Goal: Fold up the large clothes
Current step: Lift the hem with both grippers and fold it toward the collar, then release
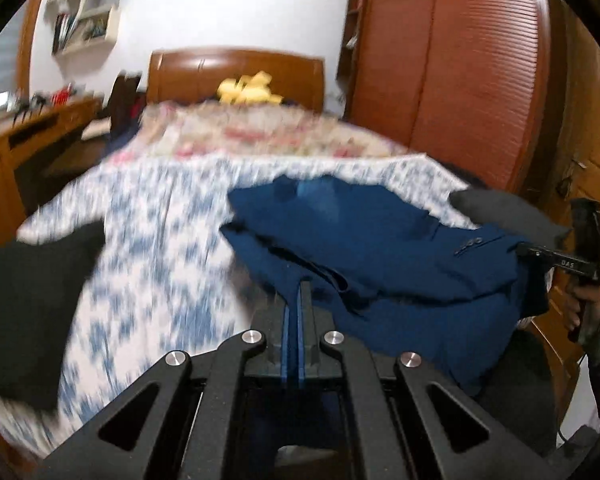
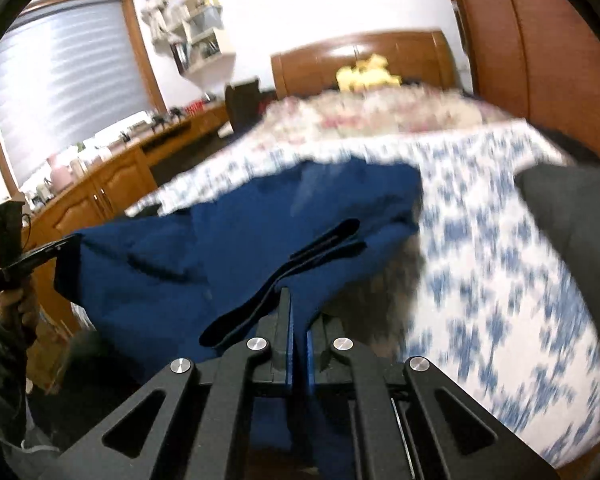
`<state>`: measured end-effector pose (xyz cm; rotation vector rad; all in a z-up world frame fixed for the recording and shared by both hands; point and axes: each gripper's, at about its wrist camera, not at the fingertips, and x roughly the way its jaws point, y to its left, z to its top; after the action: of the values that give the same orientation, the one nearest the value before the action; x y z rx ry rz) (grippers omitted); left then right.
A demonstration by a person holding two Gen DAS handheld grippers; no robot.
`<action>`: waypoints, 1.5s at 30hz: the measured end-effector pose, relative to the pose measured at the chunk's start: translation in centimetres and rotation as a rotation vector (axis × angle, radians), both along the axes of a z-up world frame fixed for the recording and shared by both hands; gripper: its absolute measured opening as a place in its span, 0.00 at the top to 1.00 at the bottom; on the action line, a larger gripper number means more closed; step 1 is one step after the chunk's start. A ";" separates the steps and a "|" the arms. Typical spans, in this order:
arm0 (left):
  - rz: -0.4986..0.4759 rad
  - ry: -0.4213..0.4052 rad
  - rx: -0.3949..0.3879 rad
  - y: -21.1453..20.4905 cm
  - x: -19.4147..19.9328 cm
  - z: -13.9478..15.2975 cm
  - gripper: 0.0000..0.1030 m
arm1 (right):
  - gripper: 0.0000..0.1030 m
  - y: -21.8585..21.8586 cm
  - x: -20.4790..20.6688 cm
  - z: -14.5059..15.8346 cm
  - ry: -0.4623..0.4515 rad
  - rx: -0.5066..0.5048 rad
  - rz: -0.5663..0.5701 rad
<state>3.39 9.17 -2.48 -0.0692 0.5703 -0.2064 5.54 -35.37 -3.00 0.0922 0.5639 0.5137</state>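
Observation:
A large dark blue garment (image 1: 380, 248) lies bunched at the near end of the bed and hangs over its edge. My left gripper (image 1: 300, 284) is shut on its near hem. In the right wrist view the same blue garment (image 2: 236, 248) shows a black band across it, and my right gripper (image 2: 298, 300) is shut on its edge. The right gripper also shows at the right of the left wrist view (image 1: 528, 250), pinching the cloth. The left gripper shows at the left of the right wrist view (image 2: 66, 246), gripping the other corner.
The bed (image 1: 160, 240) has a blue-and-white floral sheet. Black clothes (image 1: 32, 280) lie at its left and a dark grey garment (image 1: 496, 208) at its right. A wooden wardrobe (image 1: 460, 60) stands on the right, a wooden desk (image 1: 28, 136) on the left, a headboard (image 1: 236, 76) behind.

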 end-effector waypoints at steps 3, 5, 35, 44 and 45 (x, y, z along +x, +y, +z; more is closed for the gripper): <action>-0.011 -0.062 0.022 -0.9 0.8 3.5 0.97 | 0.96 0.0 -0.2 3.1 -0.068 0.019 0.000; -0.019 -0.104 0.022 -1.1 0.8 5.9 0.97 | 0.96 -0.4 -0.9 5.1 -0.113 0.033 0.001; 0.070 -0.058 0.033 -1.4 13.4 4.6 0.97 | 0.96 0.4 5.3 2.1 -0.092 -0.159 -0.137; 0.098 0.001 0.071 -1.6 13.7 0.5 0.96 | 0.88 2.5 8.8 1.4 -0.017 -0.262 -0.178; 0.095 0.005 0.073 -1.7 13.3 0.3 0.92 | 0.81 2.7 8.6 1.5 -0.016 -0.269 -0.179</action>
<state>16.73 7.51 -2.19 -0.0256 0.5773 -0.0929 14.15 -32.70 -1.52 -0.1164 0.5981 0.2618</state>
